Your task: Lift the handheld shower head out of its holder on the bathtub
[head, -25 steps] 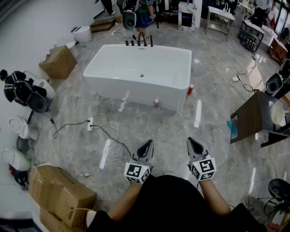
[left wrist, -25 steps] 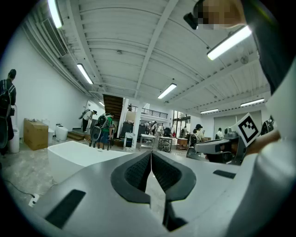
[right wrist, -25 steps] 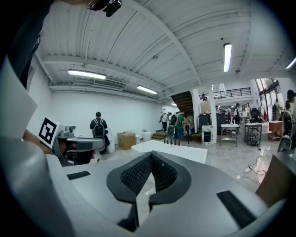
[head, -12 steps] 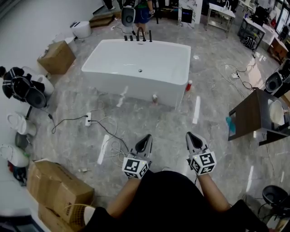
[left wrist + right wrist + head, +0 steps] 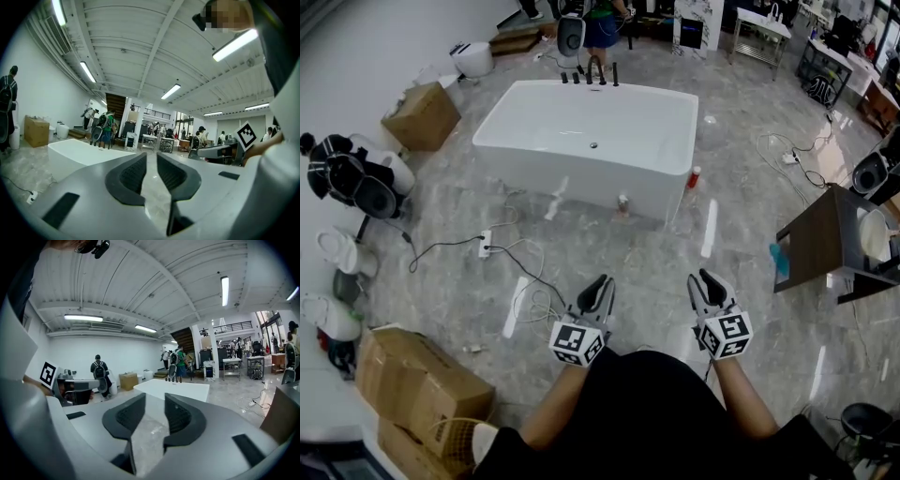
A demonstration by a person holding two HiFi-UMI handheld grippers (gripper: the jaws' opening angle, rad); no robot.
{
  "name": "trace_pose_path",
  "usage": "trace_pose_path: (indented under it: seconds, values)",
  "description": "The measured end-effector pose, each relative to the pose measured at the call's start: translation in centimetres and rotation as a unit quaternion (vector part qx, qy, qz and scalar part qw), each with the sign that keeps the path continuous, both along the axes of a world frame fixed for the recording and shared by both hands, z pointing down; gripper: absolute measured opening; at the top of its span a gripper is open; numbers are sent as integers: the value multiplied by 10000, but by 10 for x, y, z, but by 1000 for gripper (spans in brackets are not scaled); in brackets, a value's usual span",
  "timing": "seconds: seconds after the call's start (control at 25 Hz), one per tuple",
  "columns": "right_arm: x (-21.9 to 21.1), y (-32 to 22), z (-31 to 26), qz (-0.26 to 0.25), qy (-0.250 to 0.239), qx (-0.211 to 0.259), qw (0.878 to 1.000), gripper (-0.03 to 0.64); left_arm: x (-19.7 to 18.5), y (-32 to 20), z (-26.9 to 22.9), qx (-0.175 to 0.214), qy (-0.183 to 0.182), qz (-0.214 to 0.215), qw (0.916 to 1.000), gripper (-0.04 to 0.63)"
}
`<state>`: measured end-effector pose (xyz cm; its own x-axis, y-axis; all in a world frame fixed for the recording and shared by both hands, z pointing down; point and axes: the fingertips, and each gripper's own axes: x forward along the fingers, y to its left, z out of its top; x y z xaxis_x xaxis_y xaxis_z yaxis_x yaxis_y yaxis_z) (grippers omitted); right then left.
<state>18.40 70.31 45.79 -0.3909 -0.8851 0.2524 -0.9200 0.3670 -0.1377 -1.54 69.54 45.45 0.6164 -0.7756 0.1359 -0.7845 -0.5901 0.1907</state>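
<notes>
The white bathtub point(image 5: 581, 183) stands on the grey floor well ahead of me. A row of dark fittings point(image 5: 591, 75) lines its far rim; the shower head is too small there to tell from the rest. Both grippers hover low and near my body, far short of the tub. My left gripper point(image 5: 598, 287) is shut but for a thin slit and holds nothing. The jaws of my right gripper point(image 5: 708, 284) are opening, with nothing between them. The tub point(image 5: 79, 152) shows past the left jaws, and the same tub point(image 5: 173, 389) past the right ones.
Cables and a power strip point(image 5: 486, 249) lie on the floor between me and the tub. A dark table point(image 5: 825, 244) stands at the right. Cardboard boxes point(image 5: 417, 389) and toilets point(image 5: 337, 262) line the left. A person point(image 5: 602, 23) stands behind the tub; a red-capped bottle point(image 5: 695, 180) stands at its corner.
The right gripper's jaws have parted from a closed point. The left gripper has stayed where it was.
</notes>
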Motion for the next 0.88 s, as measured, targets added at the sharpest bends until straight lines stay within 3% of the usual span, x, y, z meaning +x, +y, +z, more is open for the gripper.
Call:
trace_pose_path:
  seconds: [0.08,0.2,0.88]
  values:
    - [1,0,6,3,28,-118,9999,197,-1,1,5,-102,-50,32,9999,150]
    - [1,2,14,-16,86,-236,9997,224,0,3,9,-154,-150,34,9998,240]
    - [-51,-10,45,-761,-126,-629,9950,225,-45,-11,26,-327,-133,-602,9976,249]
